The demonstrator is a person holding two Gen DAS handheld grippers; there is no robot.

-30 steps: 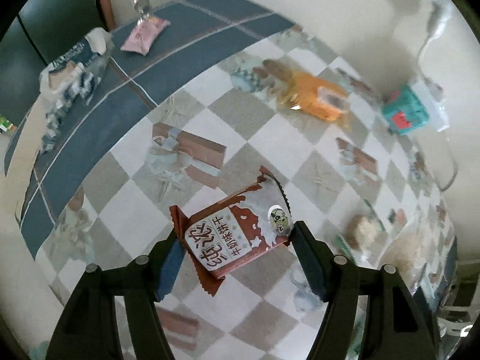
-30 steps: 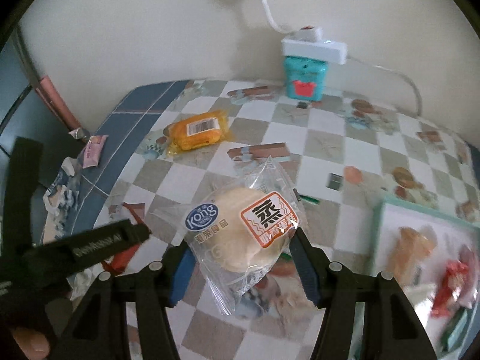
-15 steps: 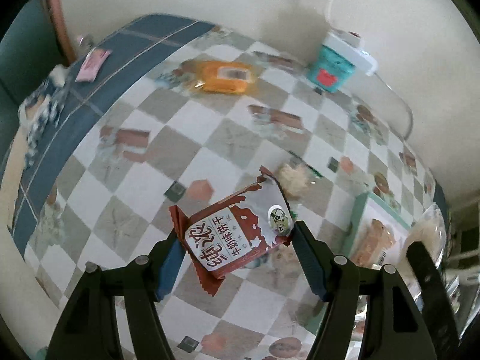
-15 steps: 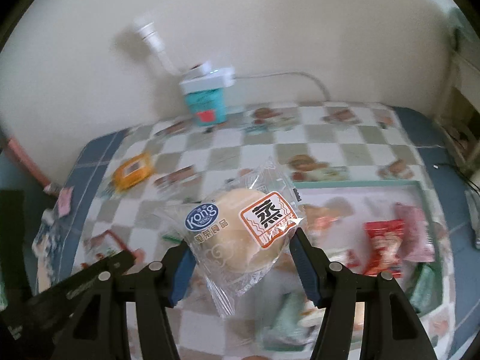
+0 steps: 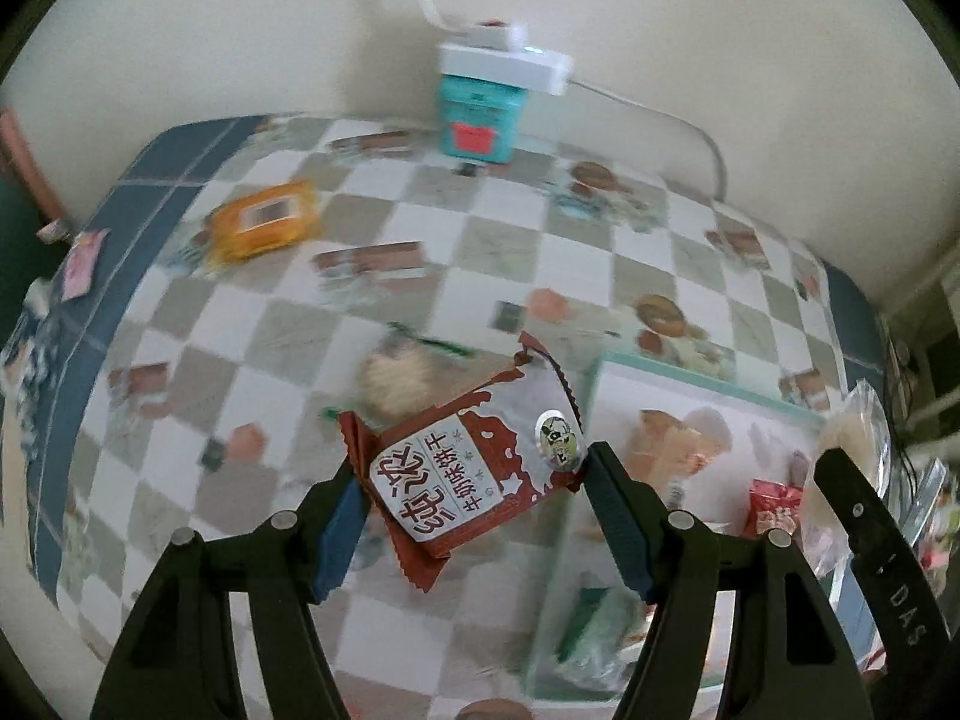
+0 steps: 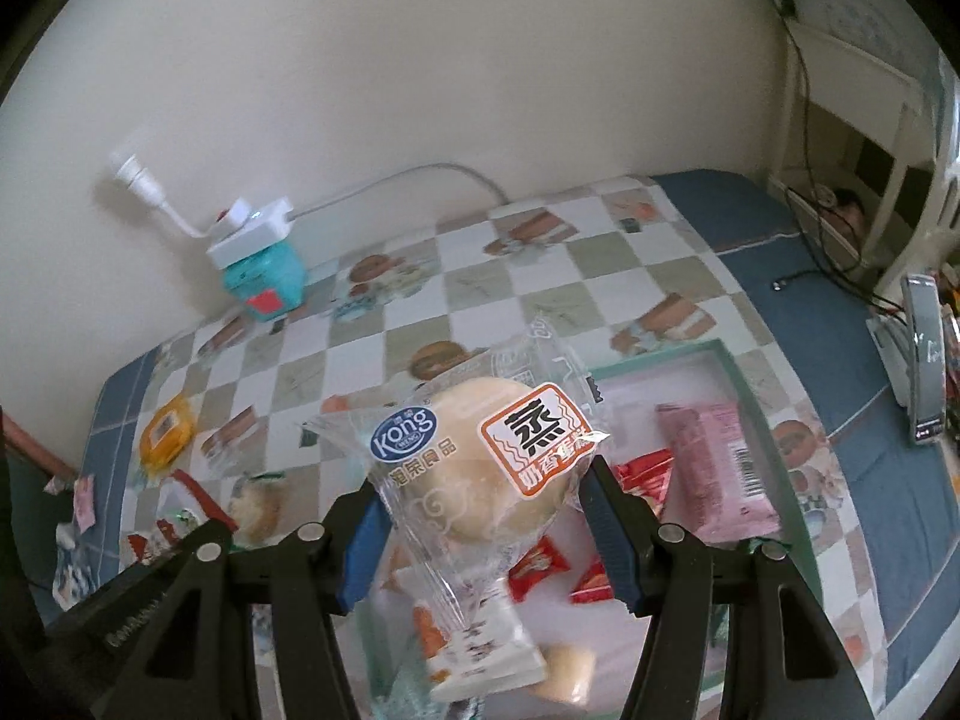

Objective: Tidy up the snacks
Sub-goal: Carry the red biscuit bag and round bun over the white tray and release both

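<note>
My left gripper (image 5: 471, 489) is shut on a brown-and-white biscuit packet (image 5: 465, 471), held above the table near the left rim of the teal-edged tray (image 5: 708, 387). My right gripper (image 6: 480, 498) is shut on a clear-wrapped steamed bun packet (image 6: 480, 468), held over the same tray (image 6: 654, 360). The tray holds a pink packet (image 6: 714, 468), red packets (image 6: 537, 564) and other snacks. An orange packet (image 5: 261, 225) and a round bun packet (image 5: 396, 378) lie on the checked tablecloth.
A teal box with a white power strip (image 5: 480, 102) stands against the back wall. A small pink packet (image 5: 81, 261) lies on the blue border at far left. The right gripper's body (image 5: 870, 546) shows at the left view's right edge. Shelving and cables (image 6: 840, 192) lie beyond the table's right end.
Both grippers have swung right with their packets, from the table's left part towards the tray. The tray now lies under the right gripper and beside the left one.
</note>
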